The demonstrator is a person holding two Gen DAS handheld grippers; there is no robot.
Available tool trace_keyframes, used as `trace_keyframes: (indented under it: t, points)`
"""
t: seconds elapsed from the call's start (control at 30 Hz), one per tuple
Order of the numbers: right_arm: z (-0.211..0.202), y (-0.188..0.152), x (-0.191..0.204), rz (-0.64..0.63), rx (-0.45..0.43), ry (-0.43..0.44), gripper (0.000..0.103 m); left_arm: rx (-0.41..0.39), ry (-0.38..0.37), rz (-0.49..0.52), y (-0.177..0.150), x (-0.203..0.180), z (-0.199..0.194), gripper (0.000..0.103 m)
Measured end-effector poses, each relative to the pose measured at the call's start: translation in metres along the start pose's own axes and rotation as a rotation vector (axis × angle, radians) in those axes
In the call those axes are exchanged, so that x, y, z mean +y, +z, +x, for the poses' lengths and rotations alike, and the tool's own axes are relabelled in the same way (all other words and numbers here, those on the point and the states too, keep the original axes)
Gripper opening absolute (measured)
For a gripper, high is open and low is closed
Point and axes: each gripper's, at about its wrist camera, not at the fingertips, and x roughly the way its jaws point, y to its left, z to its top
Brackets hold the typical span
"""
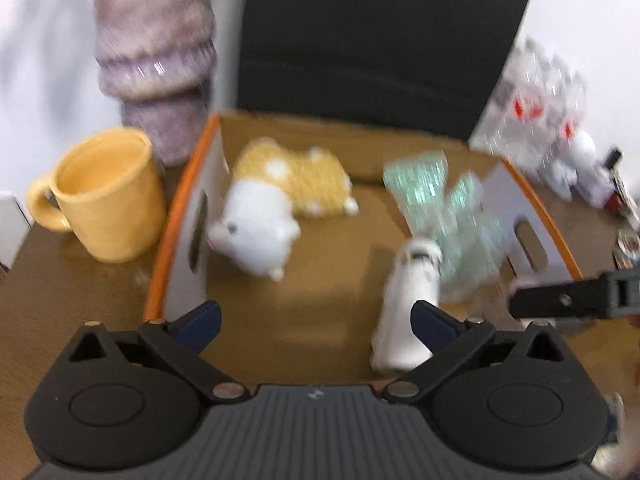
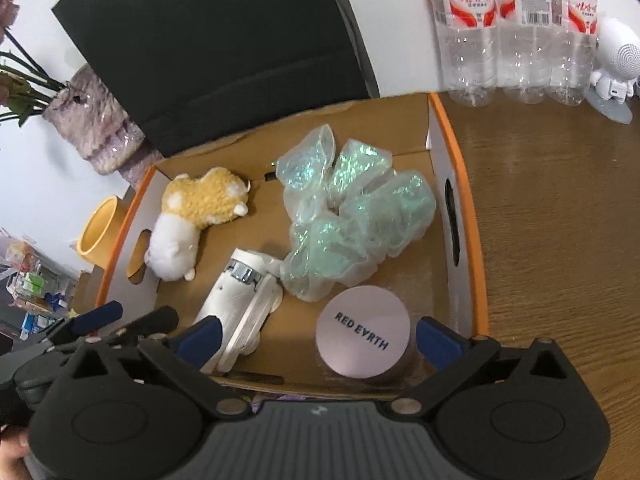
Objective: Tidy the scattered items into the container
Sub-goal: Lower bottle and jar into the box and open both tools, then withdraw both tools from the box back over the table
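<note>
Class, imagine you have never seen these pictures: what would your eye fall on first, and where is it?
Probably the shimmering green scrunchie, heaped at the back right of the cardboard box. Next, the yellow-and-white plush toy lying against the box's left wall, and the round pink jar marked RED EARTH, between the open right tongs at the near edge.

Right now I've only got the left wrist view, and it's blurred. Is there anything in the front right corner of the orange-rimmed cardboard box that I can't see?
Observer: Yes, a round jar with a pink lid printed RED EARTH stands there inside the cardboard box.
Operator: Is the right gripper holding it?
Observer: No. The right gripper is open, jaws wide, with the jar between them and not clamped.
Operator: What's the shiny blur at back right?
Observer: Clear plastic water bottles with red-and-white labels, upright on the wooden table outside the box.
</note>
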Motion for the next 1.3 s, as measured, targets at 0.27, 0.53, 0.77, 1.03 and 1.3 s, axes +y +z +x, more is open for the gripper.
trace_keyframes:
  t: [0.27,0.53,0.77,1.03,1.3]
  points:
    - [0.015,0.003,0.009,-0.029,0.067,-0.091,0.103,0.044,0.049,0.007,0.005,-0.008,0.004,0.103]
    - [0.025,0.007,0.017,-0.043,0.094,-0.149,0.103,0.127,0.073,-0.056,0.013,0.002,0.010,0.103]
    - [0.028,0.007,0.021,-0.046,0.128,-0.164,0.103,0.093,0.106,-0.006,0.015,-0.004,-0.006,0.103]
    - [0.016,0.007,0.021,-0.035,0.102,-0.176,0.103,0.086,0.118,-0.028,0.018,-0.002,-0.012,0.103]
    - [-0.018,-0.008,0.038,-0.096,0.028,-0.222,0.103,0.051,0.112,-0.018,0.010,-0.008,-0.037,0.103]
